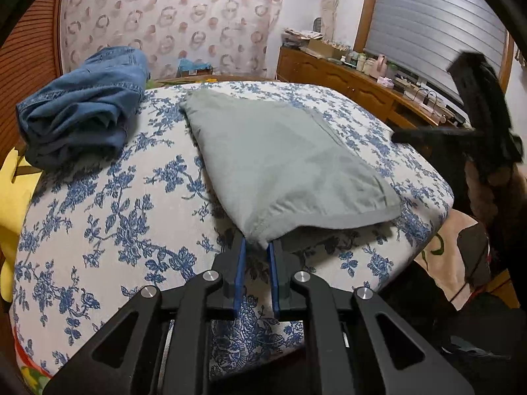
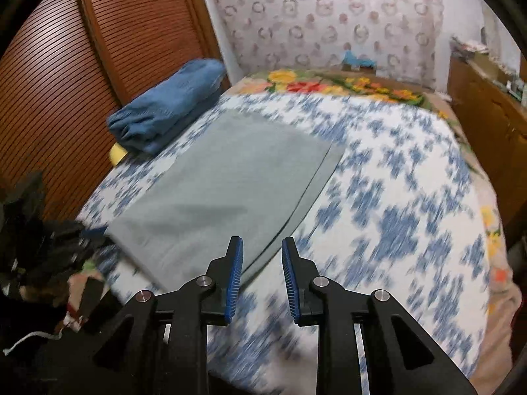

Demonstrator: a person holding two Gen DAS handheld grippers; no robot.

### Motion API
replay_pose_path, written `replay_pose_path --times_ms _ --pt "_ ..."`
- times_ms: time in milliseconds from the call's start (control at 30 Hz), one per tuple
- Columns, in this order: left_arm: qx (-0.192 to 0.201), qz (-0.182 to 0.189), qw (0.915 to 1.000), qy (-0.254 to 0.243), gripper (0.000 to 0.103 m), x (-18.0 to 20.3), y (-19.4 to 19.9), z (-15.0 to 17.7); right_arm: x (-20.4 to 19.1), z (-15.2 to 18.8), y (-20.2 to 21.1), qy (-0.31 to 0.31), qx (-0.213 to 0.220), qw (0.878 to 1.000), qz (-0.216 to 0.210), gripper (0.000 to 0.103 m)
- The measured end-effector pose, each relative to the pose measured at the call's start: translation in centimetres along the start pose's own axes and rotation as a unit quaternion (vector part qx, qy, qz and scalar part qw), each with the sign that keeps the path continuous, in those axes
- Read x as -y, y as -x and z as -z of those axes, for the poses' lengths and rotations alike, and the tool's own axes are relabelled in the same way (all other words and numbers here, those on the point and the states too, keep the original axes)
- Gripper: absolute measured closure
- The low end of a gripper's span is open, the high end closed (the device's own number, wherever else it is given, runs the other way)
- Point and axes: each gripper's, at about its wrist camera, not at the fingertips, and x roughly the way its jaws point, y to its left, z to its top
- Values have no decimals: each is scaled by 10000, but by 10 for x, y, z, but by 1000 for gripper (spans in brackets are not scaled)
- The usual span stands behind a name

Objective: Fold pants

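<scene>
The grey-green pants lie folded flat on the blue-flowered bedspread. My left gripper is shut on the near corner of the pants and lifts it a little off the bed. In the right wrist view the same pants lie ahead and to the left. My right gripper is open and empty, just above the near right edge of the pants. It also shows at the right of the left wrist view, blurred. The left gripper shows at the left of the right wrist view.
A heap of blue jeans lies at the far left of the bed by the slatted wooden door. A wooden dresser with clutter runs along the right wall. A yellow cloth hangs at the left edge.
</scene>
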Motion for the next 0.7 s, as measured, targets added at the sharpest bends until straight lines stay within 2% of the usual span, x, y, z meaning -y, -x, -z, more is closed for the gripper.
replay_pose_path --times_ms 233,467,633,667,700 --pt "-185 -51 9998 61 89 -3 -12 7 22 -42 -57 -123 104 9994 302 78" --pt "-158 -14 9998 101 89 -5 -13 9 47 -77 -128 -351 -232 9973 595 78" --pt "-135 -8 9999 92 89 -4 -11 10 49 -85 -143 -355 -240 9972 606 78" --pt "-130 -7 9999 87 88 -4 -11 11 47 -88 -141 -329 -237 9973 605 82" --pt "-125 -5 9999 90 88 -4 -11 11 46 -88 -142 -293 -229 9976 585 93"
